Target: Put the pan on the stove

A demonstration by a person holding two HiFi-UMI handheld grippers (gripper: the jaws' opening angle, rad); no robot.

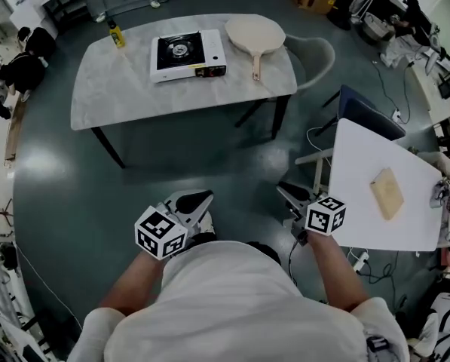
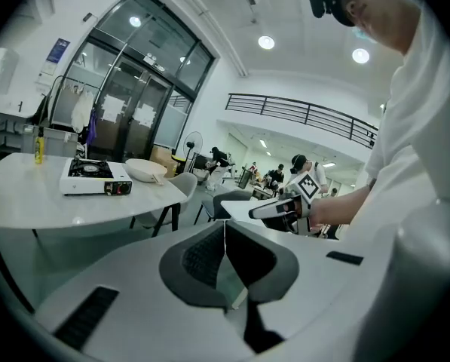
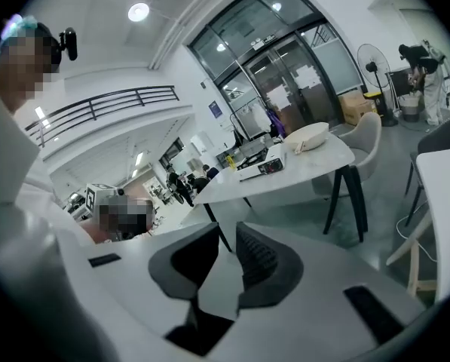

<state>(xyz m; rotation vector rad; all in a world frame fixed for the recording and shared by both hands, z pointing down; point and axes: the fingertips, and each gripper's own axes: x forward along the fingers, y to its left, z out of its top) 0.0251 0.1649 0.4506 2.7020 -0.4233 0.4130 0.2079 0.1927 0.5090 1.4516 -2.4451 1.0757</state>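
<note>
Grey table (image 1: 119,100) stands on the dark floor (image 1: 209,164), well away from the person. On it sits the white stove (image 1: 187,55). The pale pan (image 1: 255,35) lies on the table top just beside the stove, not on it. The left gripper (image 1: 197,202) has its jaws pressed together, holding nothing. The right gripper (image 1: 288,194) has a small gap between its jaws, also empty.
</note>
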